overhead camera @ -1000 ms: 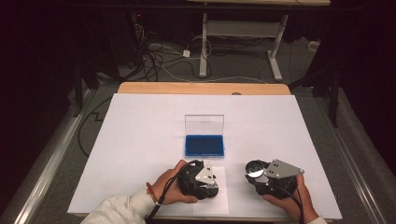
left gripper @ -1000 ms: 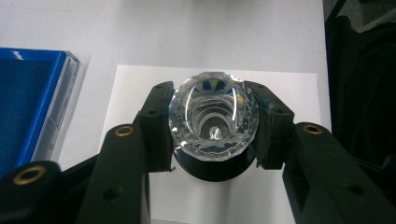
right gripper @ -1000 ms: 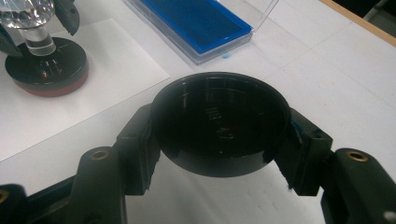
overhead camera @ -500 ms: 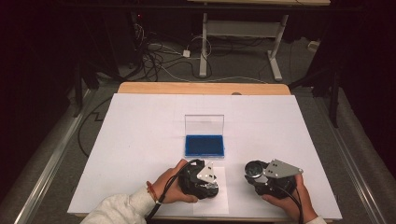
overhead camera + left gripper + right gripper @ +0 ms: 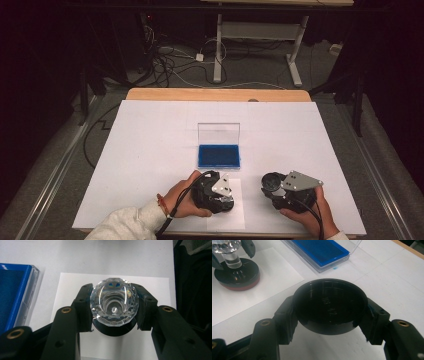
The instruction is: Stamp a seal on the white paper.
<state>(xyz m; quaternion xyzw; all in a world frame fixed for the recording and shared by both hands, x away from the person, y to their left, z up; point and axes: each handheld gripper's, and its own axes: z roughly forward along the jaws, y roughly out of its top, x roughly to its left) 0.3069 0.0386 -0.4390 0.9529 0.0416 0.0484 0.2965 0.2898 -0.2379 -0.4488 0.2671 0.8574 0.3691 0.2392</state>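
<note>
My left gripper (image 5: 113, 306) has its jaws clamped tight on a clear glass knob (image 5: 114, 304) that sparkles. The knob stands on a round black base (image 5: 236, 275) with a red bottom edge, and the base sits on a small white sheet (image 5: 75, 282) on the worktop (image 5: 150, 150). My right gripper (image 5: 329, 312) has its jaws clamped on a round black cap (image 5: 329, 305), held up just above the worktop with its open side facing me. The blue box (image 5: 218, 155) lies just behind the knob, near the middle of the worktop, and its clear lid (image 5: 218, 134) stands up. The cap is to the right of the knob, near it but not touching.
</note>
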